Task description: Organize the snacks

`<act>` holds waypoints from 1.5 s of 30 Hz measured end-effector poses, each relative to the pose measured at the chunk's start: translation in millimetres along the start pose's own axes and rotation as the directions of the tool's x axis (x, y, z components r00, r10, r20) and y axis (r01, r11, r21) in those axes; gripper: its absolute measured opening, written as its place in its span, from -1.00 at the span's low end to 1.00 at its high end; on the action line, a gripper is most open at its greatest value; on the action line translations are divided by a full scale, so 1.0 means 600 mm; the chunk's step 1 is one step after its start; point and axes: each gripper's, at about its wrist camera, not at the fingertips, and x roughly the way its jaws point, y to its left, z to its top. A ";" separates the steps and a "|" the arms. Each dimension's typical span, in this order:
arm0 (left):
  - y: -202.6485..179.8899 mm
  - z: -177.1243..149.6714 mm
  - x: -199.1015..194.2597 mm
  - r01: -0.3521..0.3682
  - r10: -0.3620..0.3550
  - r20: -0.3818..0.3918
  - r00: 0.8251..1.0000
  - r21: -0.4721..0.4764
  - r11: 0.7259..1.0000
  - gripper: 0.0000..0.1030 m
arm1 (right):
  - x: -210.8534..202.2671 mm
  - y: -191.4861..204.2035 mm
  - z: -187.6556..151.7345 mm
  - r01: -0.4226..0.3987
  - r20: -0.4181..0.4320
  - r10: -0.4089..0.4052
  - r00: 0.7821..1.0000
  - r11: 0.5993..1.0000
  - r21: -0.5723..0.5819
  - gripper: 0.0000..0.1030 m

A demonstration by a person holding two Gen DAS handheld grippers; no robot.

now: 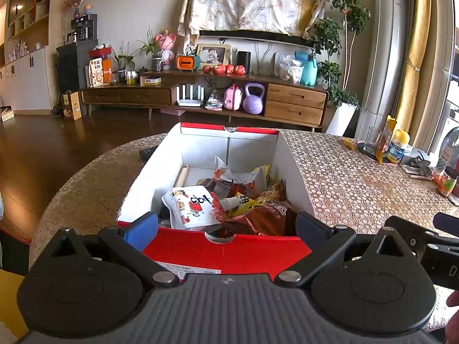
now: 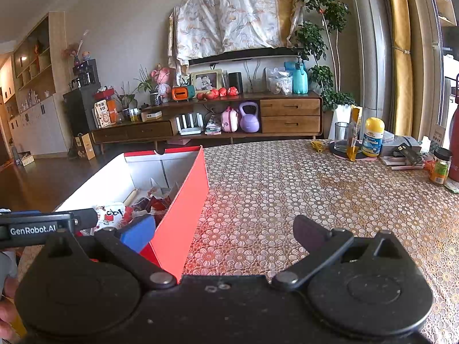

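A red box with white inner walls stands on the bench, which wears a flower-patterned cloth, and the snacks lie heaped in its near half. On top at the left is a white pouch with red print; beside it sit a yellow packet and a brown packet, with more wrappers behind and a pale roll leaning along the left inner wall. The far half of the box floor shows bare white. The left gripper hangs just over the near red wall, its jaws spread wide and holding nothing; the blue pad sits at the box's near-left corner and the dark pad at its near-right corner. The right gripper is just to the right of the box, also released and empty: its blue pad is at the box's red side wall, whether touching I cannot tell, and its dark pad is over bare cloth. The left gripper's body shows at the left edge of the right view, by the box. At the far right of the bench stand a glass, a yellow-capped bottle and a small jar, well apart from the box.
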 end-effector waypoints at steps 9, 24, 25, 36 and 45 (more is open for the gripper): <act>0.001 0.002 -0.002 0.003 -0.003 0.000 1.000 0.002 1.000 1.00 | 0.000 0.000 0.000 0.000 -0.001 0.000 1.000 1.000 0.001 0.99; 0.002 0.004 -0.005 0.004 -0.004 0.004 1.000 0.005 1.000 1.00 | 0.000 0.000 0.001 0.002 0.000 -0.002 1.000 1.000 0.001 0.99; 0.002 0.004 -0.005 0.005 -0.005 0.005 1.000 0.005 1.000 1.00 | 0.000 -0.001 0.000 0.000 -0.001 0.000 1.000 1.000 0.001 0.99; 0.003 0.003 -0.005 0.005 -0.005 0.004 1.000 0.007 1.000 1.00 | 0.000 -0.001 0.000 0.000 0.000 0.000 1.000 1.000 0.000 0.99; 0.004 0.003 -0.005 0.005 -0.005 0.004 1.000 0.008 1.000 1.00 | 0.000 0.000 0.000 0.000 0.001 0.000 1.000 1.000 0.000 0.99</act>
